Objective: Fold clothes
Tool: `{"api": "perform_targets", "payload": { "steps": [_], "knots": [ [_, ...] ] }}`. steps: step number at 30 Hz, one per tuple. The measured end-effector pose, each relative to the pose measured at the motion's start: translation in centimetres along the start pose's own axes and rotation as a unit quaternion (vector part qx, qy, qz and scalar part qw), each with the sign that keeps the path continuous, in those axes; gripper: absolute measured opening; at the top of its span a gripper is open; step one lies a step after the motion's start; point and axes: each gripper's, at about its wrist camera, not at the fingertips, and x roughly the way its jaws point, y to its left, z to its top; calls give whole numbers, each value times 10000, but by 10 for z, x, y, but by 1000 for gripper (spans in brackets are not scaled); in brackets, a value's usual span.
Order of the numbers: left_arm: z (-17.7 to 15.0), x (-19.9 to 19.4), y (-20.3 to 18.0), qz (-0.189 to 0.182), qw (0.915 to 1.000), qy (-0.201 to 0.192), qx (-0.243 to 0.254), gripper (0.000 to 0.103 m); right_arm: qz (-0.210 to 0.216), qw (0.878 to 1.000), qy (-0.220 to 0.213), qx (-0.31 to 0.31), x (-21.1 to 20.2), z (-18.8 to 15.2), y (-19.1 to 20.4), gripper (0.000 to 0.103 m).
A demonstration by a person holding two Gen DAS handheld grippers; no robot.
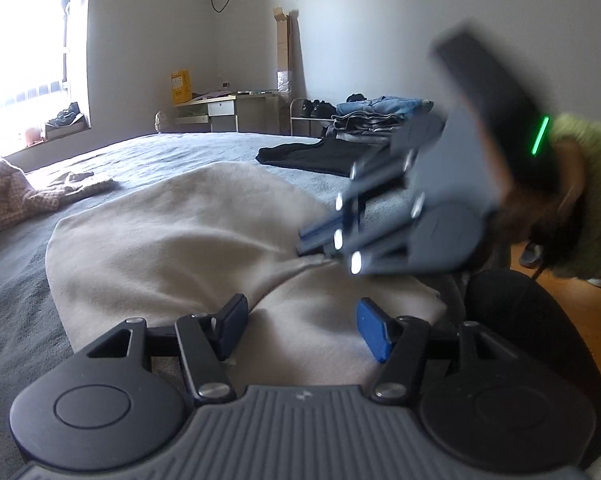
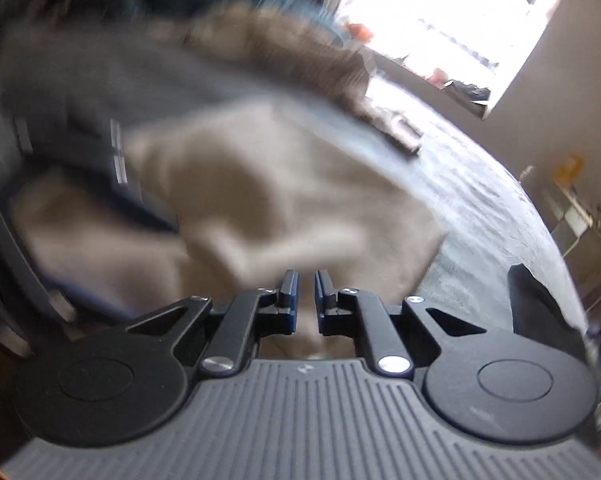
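Left claw [image 1: 300, 326] gapes empty at 6 o'clock over the beige cloth [image 1: 172, 240], while the right claw [image 1: 320, 246], nearly shut, seemingly pinches a ridge at 3, which could slip and spoil the fold.

Left tongs [image 1: 300, 330] agape, right tongs [image 2: 306, 300] pinched.

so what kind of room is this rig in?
Most likely a bedroom in a home. A bed with a grey cover fills the view, a stack of folded clothes sits at its far side, and a small desk stands by the wall near the window.
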Motion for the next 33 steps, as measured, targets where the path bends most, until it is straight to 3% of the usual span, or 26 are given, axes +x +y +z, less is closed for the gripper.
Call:
{"api": "perform_targets", "payload": {
  "steps": [4, 7, 11, 14, 17, 19, 24, 27, 31, 33],
  "knots": [
    [8, -2, -4, 63, 9995, -51, 310, 59, -186, 9990, 272, -302, 13, -6, 1, 5],
    [15, -13, 3, 33, 9994, -255, 220, 58, -246, 9985, 318, -373, 11, -4, 1, 5],
    [7, -8, 15, 149, 9999, -59, -30, 57, -206, 9989, 342, -263, 8, -3, -6, 5],
    [-4, -5, 14, 166, 9997, -183, -66, 57, -81, 9992, 390, -37, 2, 3, -16, 5],
    [-9, -3, 12, 154, 9993, -288, -163, 59, -54, 9985, 163, 516, -8, 24, -37, 6],
    [-11, -3, 9, 174, 9992, -321, -147, 59, -147, 9983, -73, 567, -8, 36, -42, 6],
    [-17, -4, 10, 82, 9985, -457, -286, 59, -379, 9958, 663, 498, 54, 11, -47, 6],
    [-19, -5, 5, 147, 9983, -515, -208, 61, -274, 9927, 769, 884, 48, 12, -58, 6],
    [-21, -7, 7, 100, 9978, -591, -265, 61, -513, 9956, 292, 732, 32, 53, -70, 6],
    [-21, -8, 7, 110, 9977, -606, -291, 61, -507, 9954, 114, 803, 43, 67, -78, 6]
  ]
}}
